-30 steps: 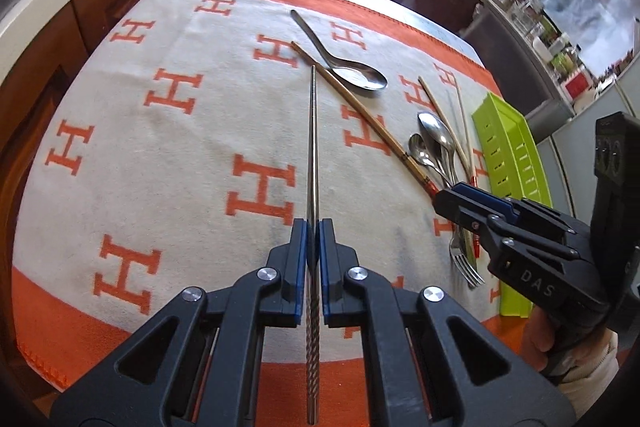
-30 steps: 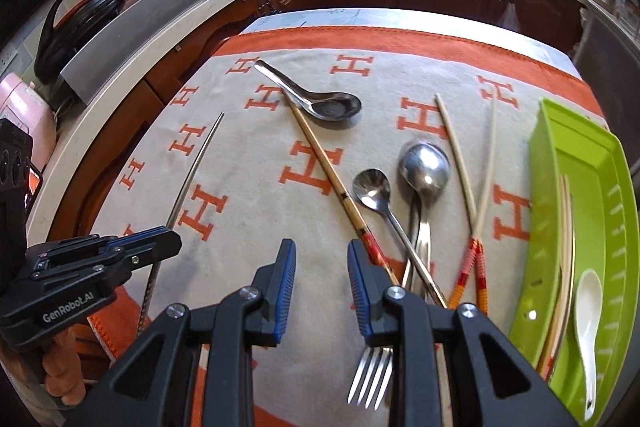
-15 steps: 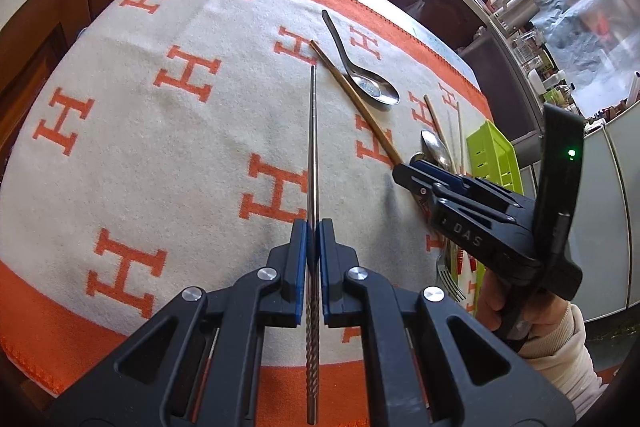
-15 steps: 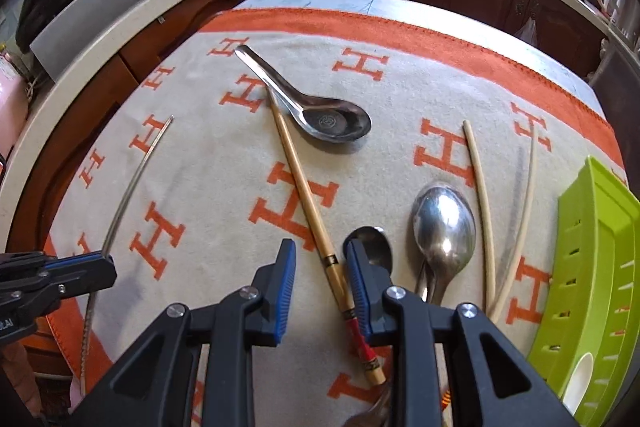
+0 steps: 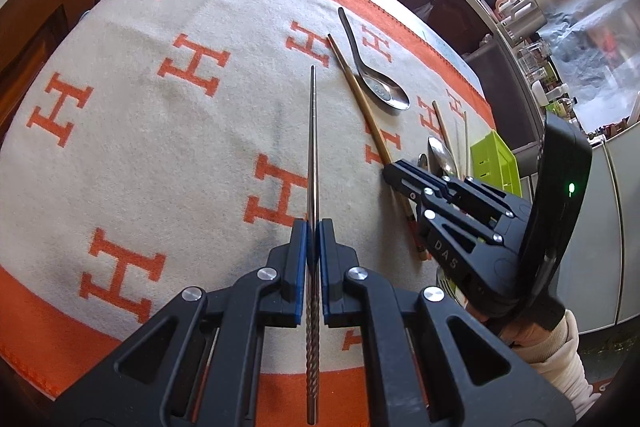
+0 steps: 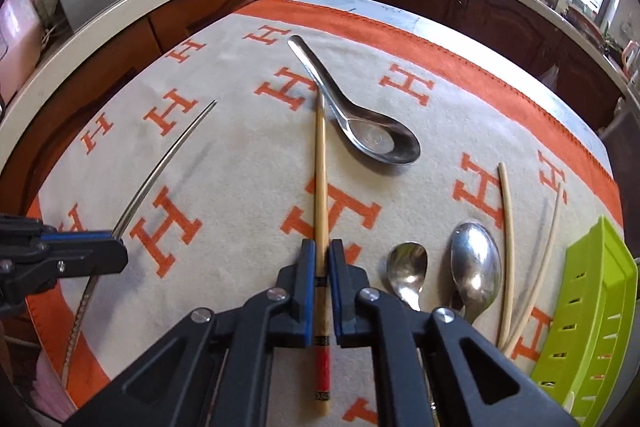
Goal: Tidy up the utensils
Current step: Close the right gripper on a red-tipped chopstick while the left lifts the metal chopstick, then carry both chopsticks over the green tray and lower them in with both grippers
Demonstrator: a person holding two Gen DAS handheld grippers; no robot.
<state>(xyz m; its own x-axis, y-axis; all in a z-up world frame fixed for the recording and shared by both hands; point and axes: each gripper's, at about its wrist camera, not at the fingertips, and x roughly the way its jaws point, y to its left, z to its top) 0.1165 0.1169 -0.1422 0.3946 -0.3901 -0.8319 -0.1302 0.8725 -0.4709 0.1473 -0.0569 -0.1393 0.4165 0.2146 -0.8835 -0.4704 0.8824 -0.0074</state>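
Black two-finger left gripper (image 5: 313,227) clamped on thin steel chopstick (image 5: 313,131); black right gripper (image 6: 321,247) pinching brown bamboo chopstick (image 6: 321,171). Right of that bamboo chopstick: deep steel soup spoon (image 6: 376,139), two steel spoons (image 6: 476,263), pale chopsticks (image 6: 507,227), green slotted tray (image 6: 588,303).
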